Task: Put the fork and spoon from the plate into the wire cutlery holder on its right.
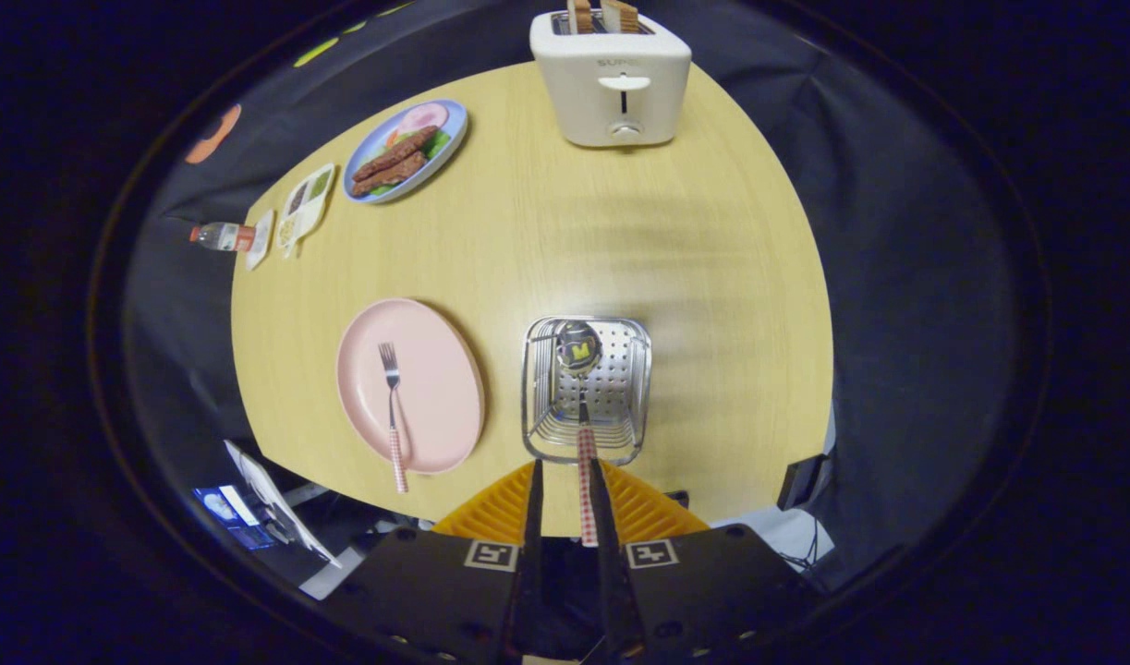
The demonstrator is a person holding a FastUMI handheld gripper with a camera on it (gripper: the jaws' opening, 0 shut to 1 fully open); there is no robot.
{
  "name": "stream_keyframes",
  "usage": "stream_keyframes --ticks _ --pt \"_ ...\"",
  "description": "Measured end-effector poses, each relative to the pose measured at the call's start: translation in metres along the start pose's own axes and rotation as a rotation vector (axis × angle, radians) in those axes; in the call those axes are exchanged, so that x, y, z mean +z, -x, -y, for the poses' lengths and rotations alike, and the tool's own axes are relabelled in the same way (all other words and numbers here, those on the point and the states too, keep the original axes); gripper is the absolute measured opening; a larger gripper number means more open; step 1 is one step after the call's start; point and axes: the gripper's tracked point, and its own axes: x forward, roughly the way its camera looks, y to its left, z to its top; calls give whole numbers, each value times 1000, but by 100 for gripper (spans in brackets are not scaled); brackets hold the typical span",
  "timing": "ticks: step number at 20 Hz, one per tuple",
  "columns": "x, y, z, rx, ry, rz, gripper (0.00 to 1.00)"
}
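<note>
I am looking down from high over a wooden table. The wire cutlery holder (587,403) stands just ahead of my fingers. The spoon (579,348) is in it, bowl down at the far side, and its red-checked handle rises back toward me. The handle's end lies between my fingers, against the right finger (603,499), with a gap to the left one. My gripper (566,466) is open a little. Left of the holder sits the pink plate (440,369), and on it lies the fork (392,397) with a red-checked handle that overhangs the near rim.
A white toaster (611,81) with bread in its slots stands at the table's far edge. At the far left are a blue plate of food (406,150), sachets (304,208) and a small bottle (221,236). The table's near edge runs just below the plate and holder.
</note>
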Motion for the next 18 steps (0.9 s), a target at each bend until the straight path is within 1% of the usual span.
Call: stream_keyframes --ticks 1,2,3,6,8,10,13,16,17,18 --pt "-4 3 -7 2 4 12 36" --pt "-8 7 -16 3 11 24 36" --pt "-12 10 -27 12 18 40 39" --pt "-21 14 -59 31 59 91 51" --pt "-27 9 -80 35 95 116 58" --pt "-33 2 -101 55 108 129 61" --pt "-42 -15 -122 57 101 126 67" --pt "-43 -33 -138 60 67 128 72" --pt "-43 -40 -141 58 55 132 77" --pt "-42 -48 -144 49 47 138 77"
